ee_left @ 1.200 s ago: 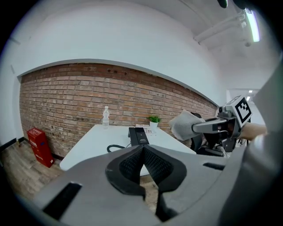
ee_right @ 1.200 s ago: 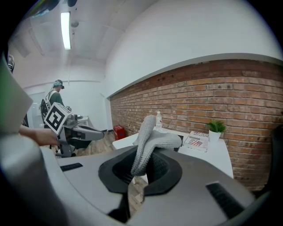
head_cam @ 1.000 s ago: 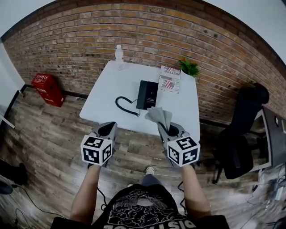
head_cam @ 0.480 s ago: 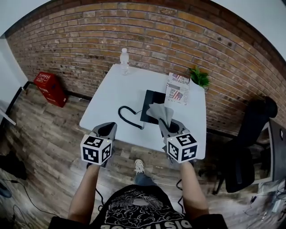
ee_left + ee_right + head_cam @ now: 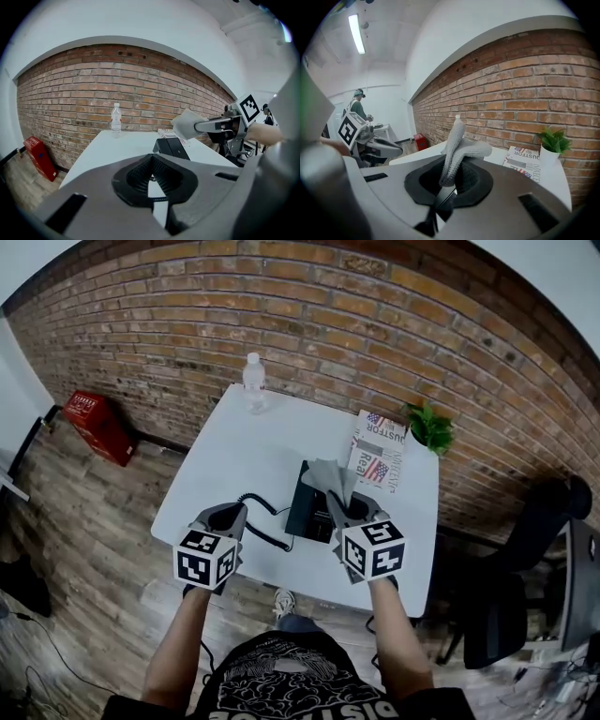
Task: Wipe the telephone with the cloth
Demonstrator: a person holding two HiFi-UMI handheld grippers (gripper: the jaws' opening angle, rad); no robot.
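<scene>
A black telephone (image 5: 307, 501) lies on the white table (image 5: 225, 460), and its coiled cord (image 5: 265, 524) trails to the left. My right gripper (image 5: 349, 507) is shut on a grey cloth (image 5: 330, 477) that sticks up from the jaws just above the phone's right side. In the right gripper view the cloth (image 5: 457, 147) stands folded between the jaws. My left gripper (image 5: 228, 510) hangs shut and holds nothing over the table's front edge, left of the cord. The left gripper view shows the phone (image 5: 174, 146) ahead and the cloth (image 5: 185, 124) held above it.
A water bottle (image 5: 251, 381) stands at the table's far edge by the brick wall. A magazine (image 5: 380, 460) and a small potted plant (image 5: 431, 427) sit at the back right. A red crate (image 5: 98, 426) is on the floor to the left and an office chair (image 5: 506, 606) to the right.
The person has stepped up to the table. Both grippers have moved from in front of the edge to over it, and the cloth now hangs above the telephone.
</scene>
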